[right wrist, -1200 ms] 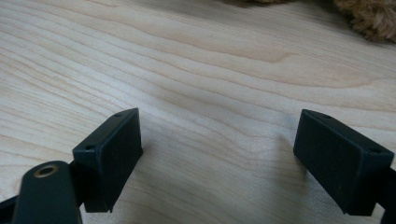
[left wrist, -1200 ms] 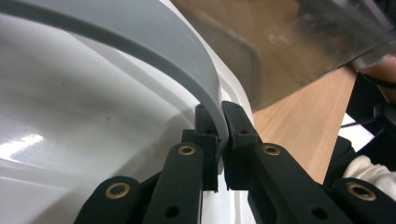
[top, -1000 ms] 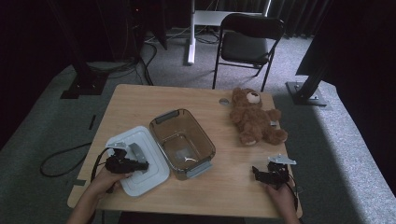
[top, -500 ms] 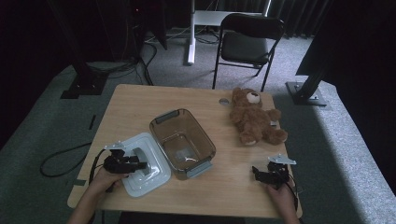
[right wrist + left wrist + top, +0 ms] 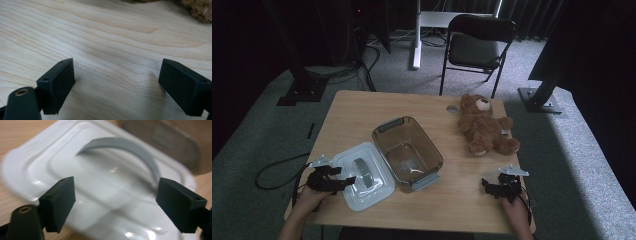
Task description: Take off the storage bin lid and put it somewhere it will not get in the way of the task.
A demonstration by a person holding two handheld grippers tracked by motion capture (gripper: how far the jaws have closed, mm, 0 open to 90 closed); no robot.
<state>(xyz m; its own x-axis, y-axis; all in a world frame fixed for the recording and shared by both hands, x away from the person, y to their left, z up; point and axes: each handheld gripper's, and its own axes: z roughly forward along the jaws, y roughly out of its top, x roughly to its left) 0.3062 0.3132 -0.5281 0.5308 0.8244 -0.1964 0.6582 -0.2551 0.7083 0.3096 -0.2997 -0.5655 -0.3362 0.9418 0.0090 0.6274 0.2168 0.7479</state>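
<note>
1. Two grippers at the near table [image 5: 362, 110] edge: left gripper [image 5: 343, 182] with jaws spread wide, holding nothing, its tips over the near-left part of the lid [image 5: 377, 186]; right gripper [image 5: 486, 186] likewise wide open and empty, over bare wood.
2. Lid: white, rounded rectangle, lying flat at the near-left of the table, just beside the box [image 5: 407, 152]; whether they touch cannot be told. Long axis runs from far-left to near-right.
3. Handle [image 5: 130, 147]: grey arched strap across the lid's middle, seen in the left gripper view ahead of and between the jaws, not yet gripped.
4. Box: clear brown tub with grey end clips, open and empty, at table centre, long axis from far-left to near-right.
5. Bear [image 5: 484, 127]: brown plush, lying at the far-right, head pointing away; well apart from the lid.
6. Surroundings: light wood table on grey carpet; black folding chair [image 5: 477, 45] beyond; dark curtains behind.
</note>
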